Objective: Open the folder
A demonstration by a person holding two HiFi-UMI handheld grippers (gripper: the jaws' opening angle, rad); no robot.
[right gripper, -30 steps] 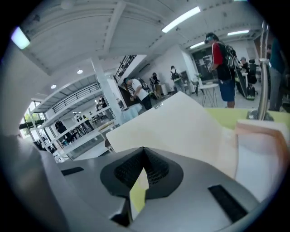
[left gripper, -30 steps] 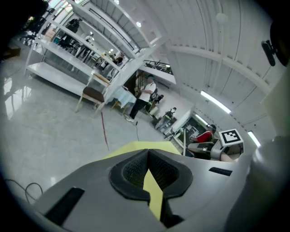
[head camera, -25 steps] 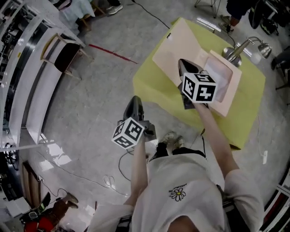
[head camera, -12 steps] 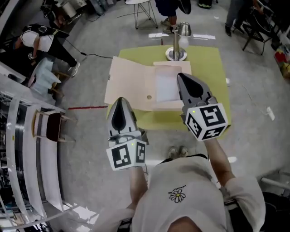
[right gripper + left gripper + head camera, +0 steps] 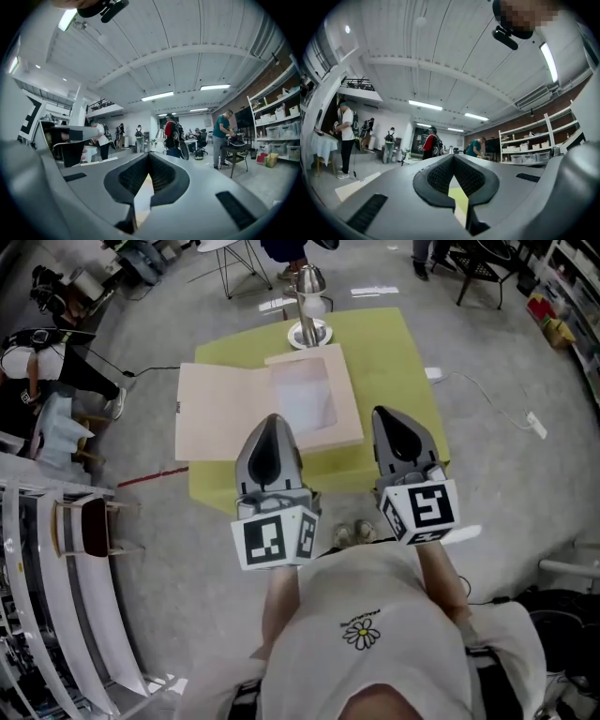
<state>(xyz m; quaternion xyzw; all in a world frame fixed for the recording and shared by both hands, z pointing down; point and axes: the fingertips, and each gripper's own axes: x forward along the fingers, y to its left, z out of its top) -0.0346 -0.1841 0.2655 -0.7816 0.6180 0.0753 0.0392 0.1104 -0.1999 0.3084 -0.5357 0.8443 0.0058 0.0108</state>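
The beige folder [image 5: 225, 413] lies open on the yellow-green table [image 5: 394, 352], with a white sheet [image 5: 305, 399] on its right half. Both grippers are held level and side by side in front of my chest, over the table's near edge and above the folder. My left gripper [image 5: 271, 420] hangs over the folder's near edge; its jaws are shut and hold nothing. My right gripper [image 5: 395, 415] is to the right of the folder, jaws together and empty. In the left gripper view the closed jaws [image 5: 453, 159] show only a sliver of table; the right gripper view [image 5: 149, 157] is alike.
A metal desk lamp [image 5: 307, 296] stands at the table's far edge. A white cable [image 5: 487, 395] runs over the floor at the right. A chair [image 5: 89, 521] and long shelving stand at the left. Several people [image 5: 224, 136] stand in the room beyond.
Both grippers rose and swung level, ending side by side before my chest. The right one drew back off the folder. The folder stays open on the table.
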